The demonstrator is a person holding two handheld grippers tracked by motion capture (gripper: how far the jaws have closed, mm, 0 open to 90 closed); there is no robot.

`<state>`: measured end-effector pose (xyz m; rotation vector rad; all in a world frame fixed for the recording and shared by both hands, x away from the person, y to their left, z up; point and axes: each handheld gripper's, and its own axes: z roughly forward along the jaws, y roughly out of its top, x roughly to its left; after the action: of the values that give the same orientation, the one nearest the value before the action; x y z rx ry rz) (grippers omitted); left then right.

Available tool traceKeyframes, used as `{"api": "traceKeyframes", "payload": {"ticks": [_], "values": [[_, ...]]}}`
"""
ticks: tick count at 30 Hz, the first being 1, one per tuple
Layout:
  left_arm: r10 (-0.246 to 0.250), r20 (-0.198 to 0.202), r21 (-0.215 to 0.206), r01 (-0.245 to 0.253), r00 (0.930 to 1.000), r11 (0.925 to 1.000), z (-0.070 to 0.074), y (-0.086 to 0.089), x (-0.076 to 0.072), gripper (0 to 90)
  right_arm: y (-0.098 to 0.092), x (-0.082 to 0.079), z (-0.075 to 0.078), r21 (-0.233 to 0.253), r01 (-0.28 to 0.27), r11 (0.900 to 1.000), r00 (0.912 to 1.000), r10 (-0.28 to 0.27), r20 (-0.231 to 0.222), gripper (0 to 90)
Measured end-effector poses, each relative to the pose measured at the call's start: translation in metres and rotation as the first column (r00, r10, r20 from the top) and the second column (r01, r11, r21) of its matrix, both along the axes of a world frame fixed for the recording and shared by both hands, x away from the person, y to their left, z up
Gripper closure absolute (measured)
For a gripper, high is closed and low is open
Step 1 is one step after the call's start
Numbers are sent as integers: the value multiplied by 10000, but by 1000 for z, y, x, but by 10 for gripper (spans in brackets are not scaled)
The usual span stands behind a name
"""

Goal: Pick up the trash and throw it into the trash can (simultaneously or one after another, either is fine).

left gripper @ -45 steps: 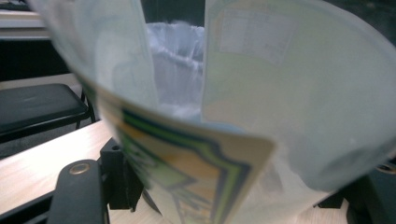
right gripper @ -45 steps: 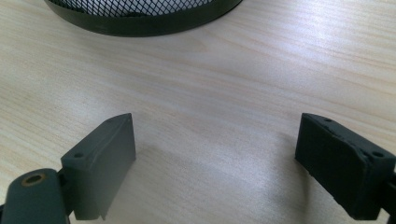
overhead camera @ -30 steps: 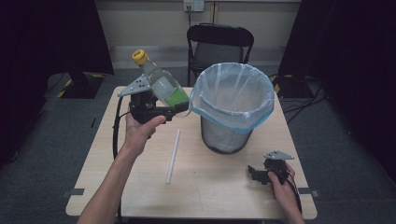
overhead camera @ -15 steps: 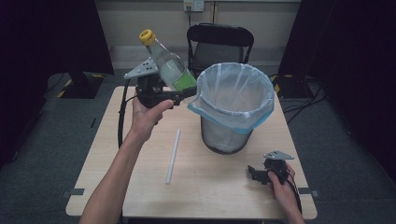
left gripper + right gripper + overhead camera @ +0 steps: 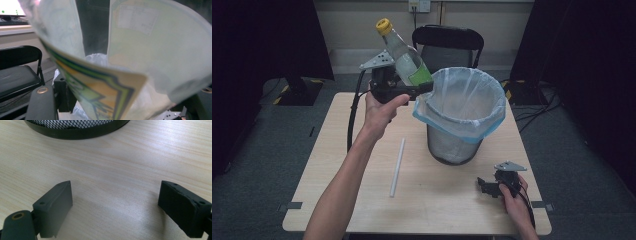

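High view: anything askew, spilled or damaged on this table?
Nothing is spilled or broken. The bin liner sags unevenly over the mesh bin's rim, and a white straw lies loose on the table. The left gripper holds the bottle tilted.

**Colours on the desk**

The bottle [image 5: 404, 57] is clear plastic with a yellow cap and a green label; in the left gripper view the label [image 5: 100, 92] shows orange-yellow shapes edged in green and dark lines, with a pale panel of fine print. The left tool [image 5: 412, 90] is black with a grey plate. The bin [image 5: 457, 145] is black mesh, lined with a translucent pale-blue bag [image 5: 467, 107]. The desk [image 5: 437, 205] is light wood with a fine grain. A white tube [image 5: 397, 167] lies on it. The right tool [image 5: 115, 205] is matt black. The chair [image 5: 447, 42] is black.
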<state>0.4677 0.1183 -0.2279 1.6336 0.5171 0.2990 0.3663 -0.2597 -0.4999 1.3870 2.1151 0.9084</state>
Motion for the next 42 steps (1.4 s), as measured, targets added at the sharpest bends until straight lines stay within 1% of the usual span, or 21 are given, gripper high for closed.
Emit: {"api": "traceKeyframes", "payload": {"ticks": [1,4,9,10,13,18,22,24,26,28,29,30,31,32,34,36,37,38,39,41,42], "values": [[-31,-149,-18,31,9999,10000,0,-3,4,281,0,0,0,-2,-2,10000,10000,2,2,112],[-84,-218,52,85,9997,10000,-1,-10,9,281,0,0,0,3,1,10000,10000,-1,-1,112],[-261,-210,89,263,9994,9996,2,-21,12,281,0,0,0,-1,-1,10000,10000,1,3,112],[-351,-170,144,353,9992,9993,3,-27,13,281,0,0,0,-3,-2,10000,10000,2,3,112],[-486,-207,151,489,9986,9987,5,-36,14,281,0,0,0,-3,-3,10000,10000,3,4,112],[-618,-166,472,625,9980,9969,9,-48,17,281,0,0,0,-6,-7,10000,10000,7,8,112],[-708,-230,552,720,9972,9959,10,-54,20,281,0,0,0,-10,7,10000,10000,-7,14,112],[-812,-387,568,833,9959,9949,8,-60,23,280,0,0,0,-7,-9,10000,10000,9,11,112],[-812,-424,628,837,9958,9945,7,-62,24,280,0,0,0,-7,-10,10000,10000,10,11,112],[-1012,-781,673,1065,9918,9920,6,-68,28,279,0,0,0,-4,-7,10000,10000,7,6,112],[-1012,-781,673,1065,9918,9920,6,-68,28,279,0,0,0,-4,-7,10000,10000,7,6,112],[-844,-778,943,916,9934,9913,5,-72,30,279,0,0,0,-7,-12,10000,10000,12,11,112],[-844,-778,943,916,9934,9913,5,-72,30,279,0,0,0,-7,-12,10000,10000,12,11,112],[-652,-818,1040,735,9945,9919,4,-75,33,279,0,0,0,-6,-12,10000,10000,12,11,112],[-777,-868,890,855,9932,9924,2,-76,36,277,0,0,0,-8,-12,10000,10000,12,11,112],[-745,-893,817,819,9932,9933,3,-76,37,267,0,0,0,-8,-14,10000,10000,14,12,113],[-702,-893,927,784,9935,9926,3,-76,38,267,0,0,0,-8,-14,10000,10000,14,12,113],[-530,-908,1216,639,9945,9905,2,-78,38,236,0,0,0,-8,-13,10000,10000,13,11,112],[-491,-1046,1244,621,9933,9903,1,-78,39,218,0,0,0,-8,-14,10000,10000,14,13,112],[-489,-1161,1112,619,9920,9919,-2,-75,41,211,0,0,0,-11,-15,10000,10000,15,14,112],[-530,-1106,863,627,9925,9943,-2,-72,42,255,0,0,0,-10,-16,10000,10000,16,14,112]]}}
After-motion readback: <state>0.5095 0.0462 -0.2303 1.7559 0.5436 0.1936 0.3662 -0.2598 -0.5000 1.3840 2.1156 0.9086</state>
